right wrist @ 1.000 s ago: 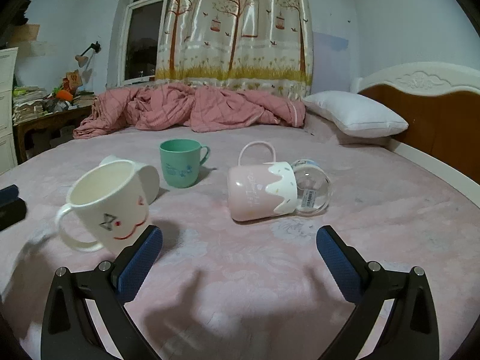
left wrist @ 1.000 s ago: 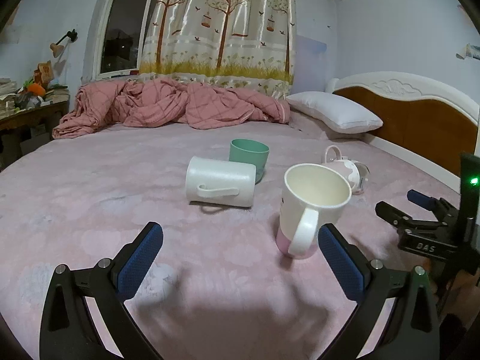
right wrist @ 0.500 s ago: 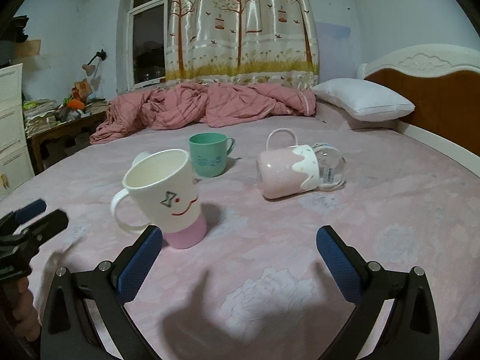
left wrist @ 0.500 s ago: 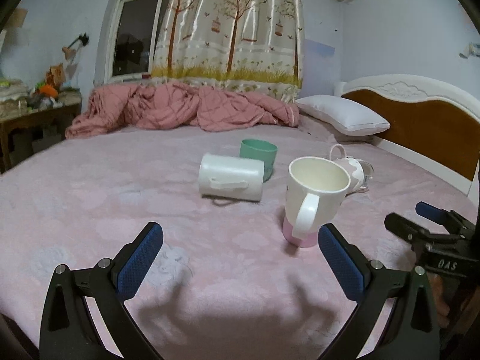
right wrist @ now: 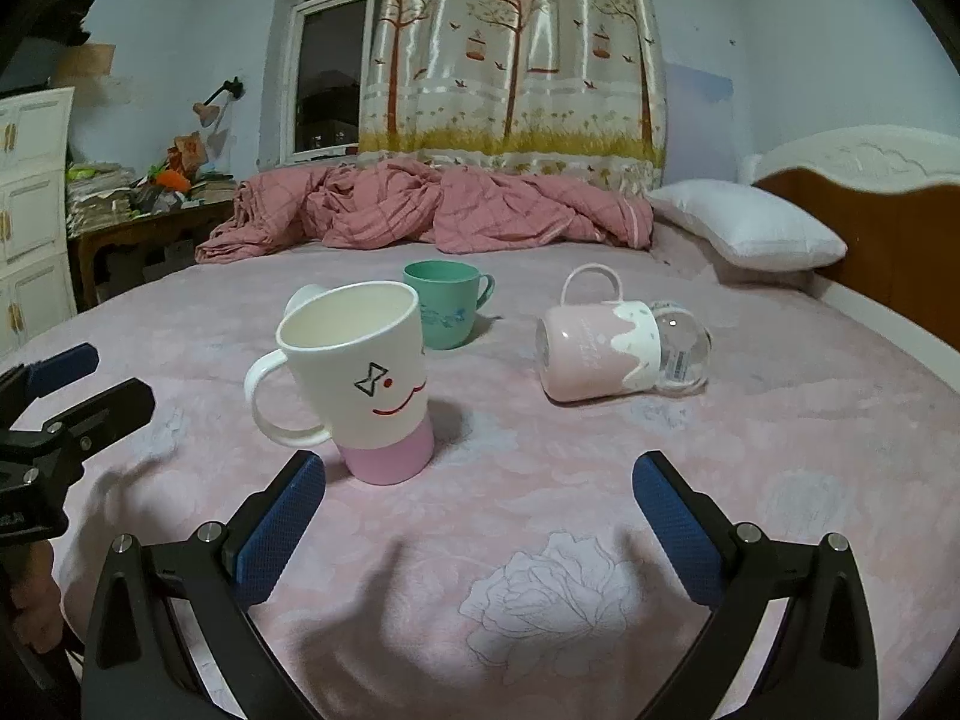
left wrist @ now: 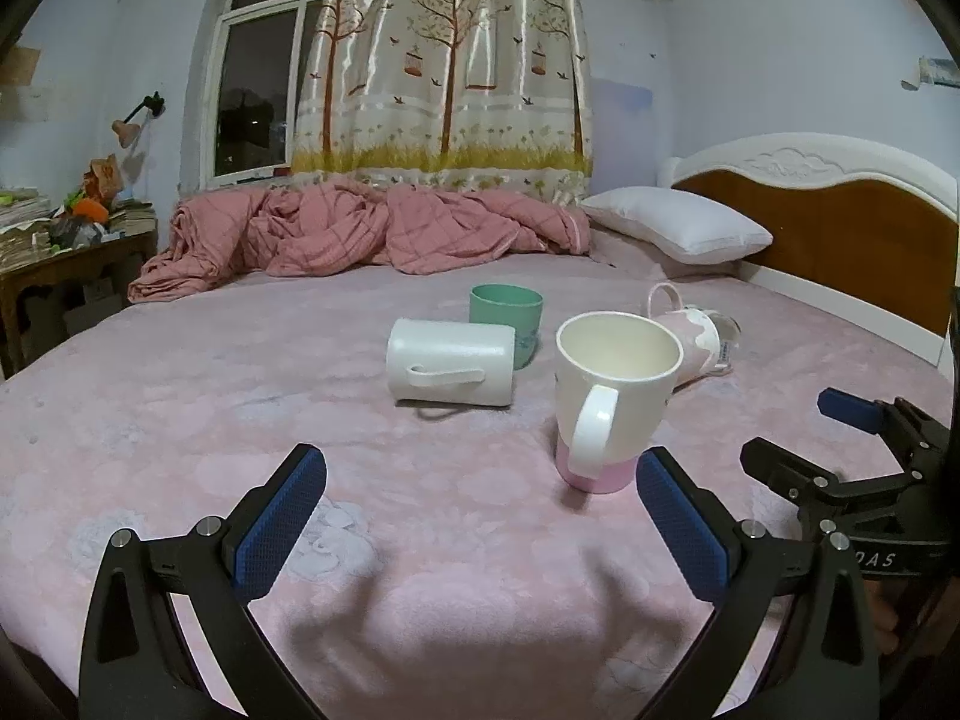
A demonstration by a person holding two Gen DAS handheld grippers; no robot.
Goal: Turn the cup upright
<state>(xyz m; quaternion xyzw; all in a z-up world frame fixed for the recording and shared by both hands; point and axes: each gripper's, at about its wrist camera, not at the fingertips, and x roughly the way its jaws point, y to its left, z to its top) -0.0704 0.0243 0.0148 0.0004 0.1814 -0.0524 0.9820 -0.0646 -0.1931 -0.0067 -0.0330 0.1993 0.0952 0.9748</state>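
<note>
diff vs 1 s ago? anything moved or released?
The smiley mug was tilted a second ago; it now stands upright on its pink base, free of both tongs. The right tongs and left tongs have backed away, open and empty. The white mug and pink cup still lie sideways; the green cup remains upright.

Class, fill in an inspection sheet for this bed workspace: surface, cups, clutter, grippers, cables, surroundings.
Surface: pink bedspread, flower pattern.
Job's things: face mug upright; green cup upright; white mug on its side; pink cup on its side, handle up.
Clutter: quilt bunched at the far edge; pillow.
Grippers: left gripper open, empty; right gripper open, empty.
Cables: nothing seen.
Surroundings: curtain, window, headboard, desk with piled things.
</note>
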